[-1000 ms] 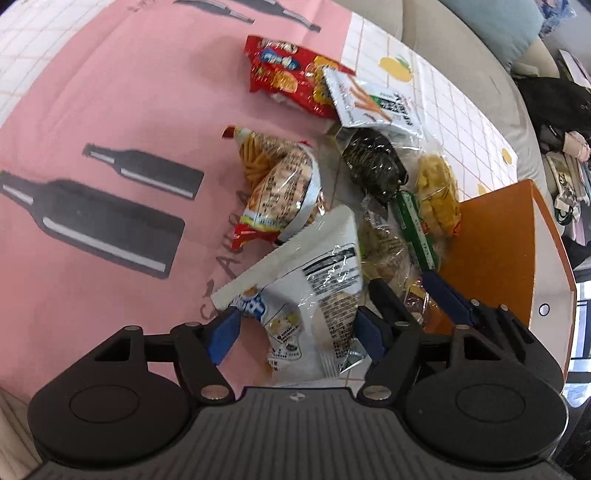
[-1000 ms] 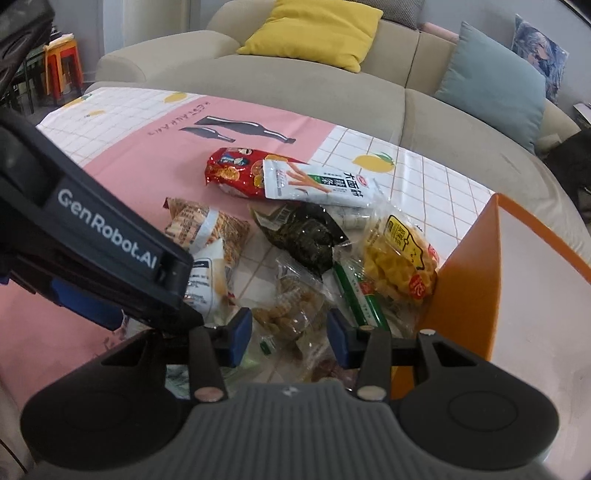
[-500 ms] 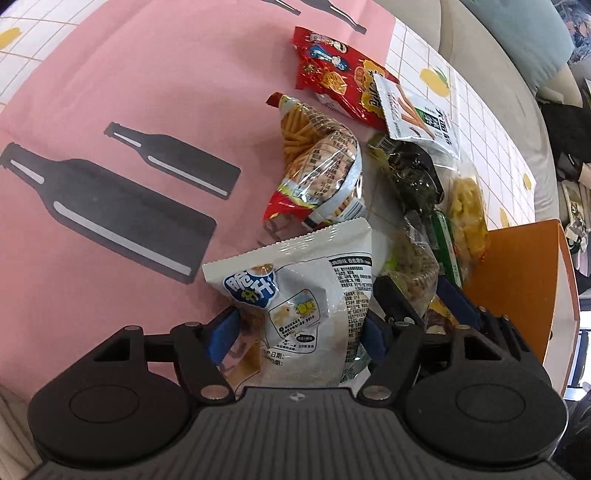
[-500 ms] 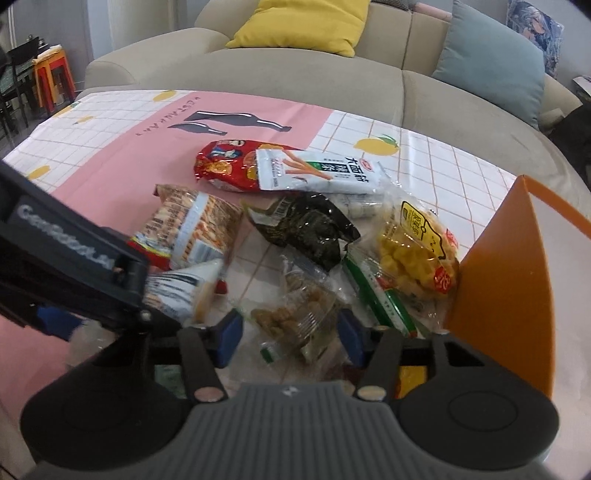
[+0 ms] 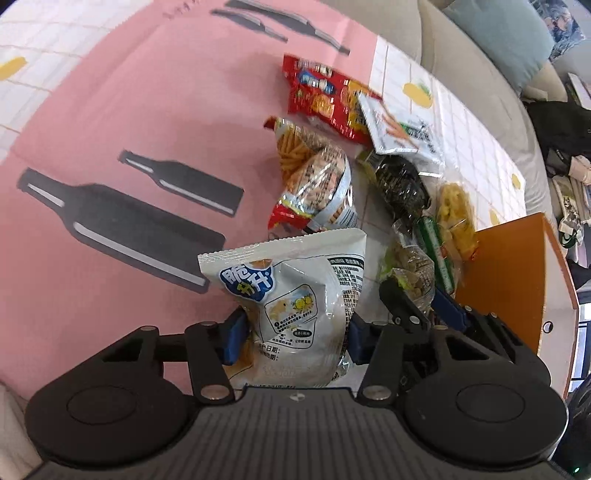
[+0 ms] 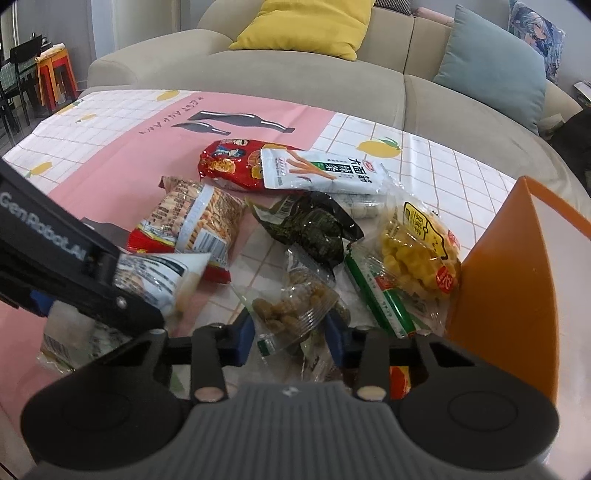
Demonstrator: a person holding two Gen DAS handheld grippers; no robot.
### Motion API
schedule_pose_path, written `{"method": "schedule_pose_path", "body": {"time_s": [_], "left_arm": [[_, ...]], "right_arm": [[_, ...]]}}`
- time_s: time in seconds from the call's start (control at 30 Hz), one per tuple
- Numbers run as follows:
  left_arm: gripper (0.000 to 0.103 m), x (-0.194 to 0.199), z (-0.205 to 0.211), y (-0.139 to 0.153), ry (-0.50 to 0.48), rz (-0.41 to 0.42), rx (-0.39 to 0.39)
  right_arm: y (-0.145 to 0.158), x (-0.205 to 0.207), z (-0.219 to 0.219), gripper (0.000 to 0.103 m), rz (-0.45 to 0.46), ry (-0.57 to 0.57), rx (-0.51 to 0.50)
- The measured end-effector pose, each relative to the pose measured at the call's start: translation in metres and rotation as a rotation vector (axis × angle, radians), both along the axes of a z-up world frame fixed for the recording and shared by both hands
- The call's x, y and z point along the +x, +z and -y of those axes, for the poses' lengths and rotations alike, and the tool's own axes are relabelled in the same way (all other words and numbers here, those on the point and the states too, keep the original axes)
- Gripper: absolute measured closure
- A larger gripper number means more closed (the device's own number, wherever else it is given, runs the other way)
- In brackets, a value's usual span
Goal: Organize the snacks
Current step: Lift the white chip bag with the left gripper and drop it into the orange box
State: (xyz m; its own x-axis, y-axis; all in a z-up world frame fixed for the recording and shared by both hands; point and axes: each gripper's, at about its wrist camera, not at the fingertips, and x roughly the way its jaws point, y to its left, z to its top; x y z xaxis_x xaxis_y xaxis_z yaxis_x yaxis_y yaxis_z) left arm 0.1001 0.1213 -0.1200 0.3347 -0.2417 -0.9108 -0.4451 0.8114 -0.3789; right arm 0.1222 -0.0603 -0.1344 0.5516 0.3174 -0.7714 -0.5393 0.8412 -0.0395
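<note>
Nearest the left wrist camera, the left claw (image 5: 293, 338) is closing on a white crisp bag (image 5: 295, 295) with a blue logo; its 2 blue pads press the bag's lower sides, and the bag stands up between them above the pink part of the desk (image 5: 110, 110). Just to the right, the right claw (image 6: 290, 338) is closing around a clear packet of brown nuggets (image 6: 291, 306), its blue pads (image 6: 243, 338) at the packet's 2 sides and the film bunched between them. Seen from the right wrist, the left claw's black arm crosses the left edge with the white bag under it.

Beyond these lie the other snacks in a loose heap on the desk: a red-and-silver bag of stick biscuits (image 6: 192, 225) on the left, a dark green packet (image 6: 314, 229) in the middle, a green-striped clear packet (image 6: 380, 295) and a yellow puffed-corn bag (image 6: 417, 254) on the right. That yellow bag sits just beside an orange box wall (image 6: 506, 280) at the right edge. Farther off, a white noodle-stick packet (image 6: 321, 170) overlaps a red cartoon-printed bag (image 6: 229, 162).

Behind the desk is a beige sofa (image 6: 295, 74) with a yellow cushion (image 6: 310, 26) and a teal cushion (image 6: 491, 62).
</note>
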Motion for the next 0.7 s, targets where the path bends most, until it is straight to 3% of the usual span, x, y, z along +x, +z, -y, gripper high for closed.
{"method": "schedule_pose_path", "body": {"time_s": [0.23,0.37,0.7], "left_arm": [[0.045,-0.014,-0.003,0.032,0.016,0.077,0.019],[0.045,-0.024,-0.002,0.053,0.014,0.130,0.044],[0.045,-0.035,0.025,0.110,-0.060,0.260,0.055]], "right_arm": [[0.030,-0.012,0.005,0.078,0.041,0.007,0.098],[0.047,-0.018,0.011,0.079,0.055,-0.005,0.126],[0.129,-0.045,0.053,0.079,0.121,0.009,0.184]]}}
